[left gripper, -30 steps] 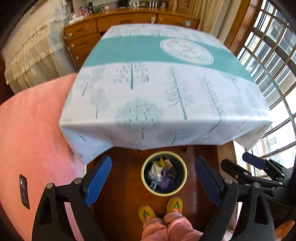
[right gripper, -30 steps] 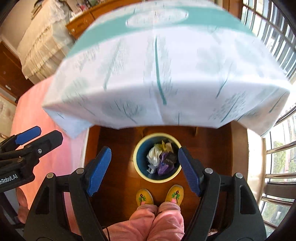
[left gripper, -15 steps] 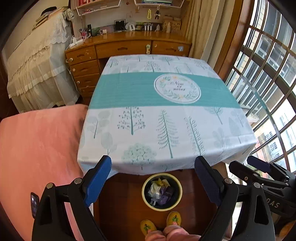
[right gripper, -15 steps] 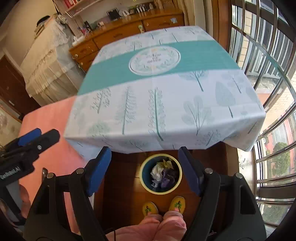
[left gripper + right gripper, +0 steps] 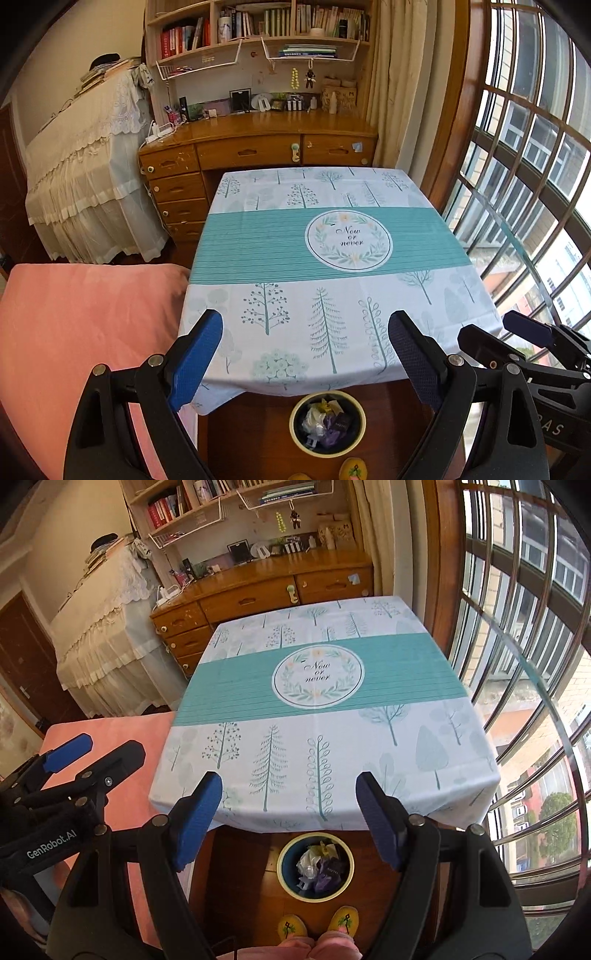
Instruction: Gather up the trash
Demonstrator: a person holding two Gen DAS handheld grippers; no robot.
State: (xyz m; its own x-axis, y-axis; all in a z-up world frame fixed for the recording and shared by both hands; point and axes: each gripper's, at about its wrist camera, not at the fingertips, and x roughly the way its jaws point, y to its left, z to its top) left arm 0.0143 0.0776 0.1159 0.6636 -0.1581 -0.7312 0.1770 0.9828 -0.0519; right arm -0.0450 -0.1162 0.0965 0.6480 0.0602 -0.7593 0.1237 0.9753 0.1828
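Two grippers hang side by side above the near edge of a table, both with their blue-padded fingers spread wide and gripping nothing: the left gripper (image 5: 306, 360) frames the tree-printed hem of the tablecloth (image 5: 325, 258), and the right gripper (image 5: 290, 818) does the same from a little further right. Each shows in the other's camera, the right one at the far right of the left view (image 5: 517, 347) and the left one at the far left of the right view (image 5: 79, 762). Below and between the fingers, on the dark wooden floor just in front of the table, stands a round bin (image 5: 282, 864) with a pale yellow rim, holding the trash (image 5: 319, 866): crumpled white, purple and yellowish scraps. Right beside the bin are the person's yellow slippers (image 5: 343, 919) and pink trouser legs. Left of the table lies a pink cover (image 5: 85, 332); beyond it stands a wooden desk (image 5: 258, 144) with drawers, bookshelves above, and a barred window to the right
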